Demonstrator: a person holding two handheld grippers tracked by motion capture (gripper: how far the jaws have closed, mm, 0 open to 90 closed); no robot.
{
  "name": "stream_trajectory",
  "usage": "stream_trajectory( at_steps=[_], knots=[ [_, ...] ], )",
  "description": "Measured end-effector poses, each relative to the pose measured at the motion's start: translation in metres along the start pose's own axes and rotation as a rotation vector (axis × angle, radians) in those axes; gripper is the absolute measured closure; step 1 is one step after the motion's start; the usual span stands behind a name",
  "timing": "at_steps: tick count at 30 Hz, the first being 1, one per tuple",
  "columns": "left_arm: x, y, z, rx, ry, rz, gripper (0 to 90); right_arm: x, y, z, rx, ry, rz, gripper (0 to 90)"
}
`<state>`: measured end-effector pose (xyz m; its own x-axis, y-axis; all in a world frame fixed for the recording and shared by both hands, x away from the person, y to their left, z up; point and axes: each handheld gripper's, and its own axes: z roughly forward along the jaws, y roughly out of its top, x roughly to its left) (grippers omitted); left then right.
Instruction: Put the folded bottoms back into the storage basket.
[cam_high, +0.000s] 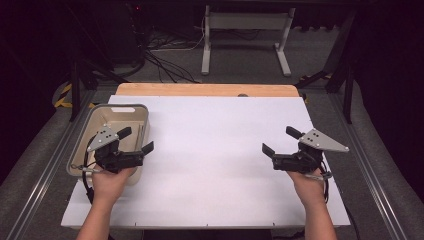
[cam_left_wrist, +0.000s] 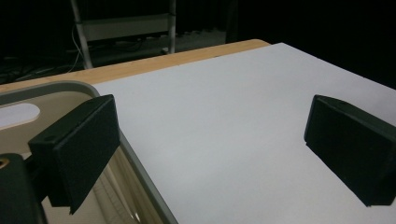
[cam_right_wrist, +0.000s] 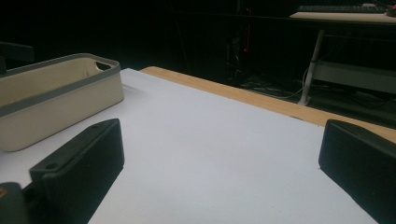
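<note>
No readable text, label or number anywhere, as far as visible

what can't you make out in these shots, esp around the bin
- Inside of the beige bin: in the high view the left gripper and its grey plate cover much of the floor, so contents cannot be told.
- Bin's near end: cut off by the frame edge in the left gripper view.
- Bin's floor: hidden behind its own wall in the right gripper view.
- Small dark mark on the wooden table edge: too small to identify.
</note>
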<state>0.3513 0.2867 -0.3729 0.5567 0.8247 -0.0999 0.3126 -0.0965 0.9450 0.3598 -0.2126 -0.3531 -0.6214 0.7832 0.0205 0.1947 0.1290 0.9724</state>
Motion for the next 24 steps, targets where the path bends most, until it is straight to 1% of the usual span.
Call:
stream_trajectory(
  at_steps=[10, 15, 20, 22, 24],
  knots=[
    [0.0003, 0.0, 0.001, 0.008, -0.012, -0.006, 4.1, 0.0015, 0.0001, 0.0006, 0.008, 0.011, -0.01, 1.9],
    [0.0005, 0.0004, 0.0017, 0.019, -0.014, -0.002, 4.1, 0.0021, 0.0001, 0.0011, 0.012, 0.013, -0.017, 2.5],
    [0.0017, 0.0007, 0.0014, 0.026, -0.023, -0.009, 3.9, 0.0031, 0.0022, -0.0006, -0.004, 0.014, -0.028, 3.4],
    [0.0014, 0.0005, 0.0016, 0.027, -0.025, -0.008, 3.8, 0.0039, 0.0028, -0.0004, -0.005, 0.013, -0.032, 3.5],
    [0.0006, 0.0006, 0.0022, 0.033, -0.02, 0.002, 3.9, 0.0042, 0.0027, 0.0002, -0.002, 0.012, -0.033, 3.5]
  ],
)
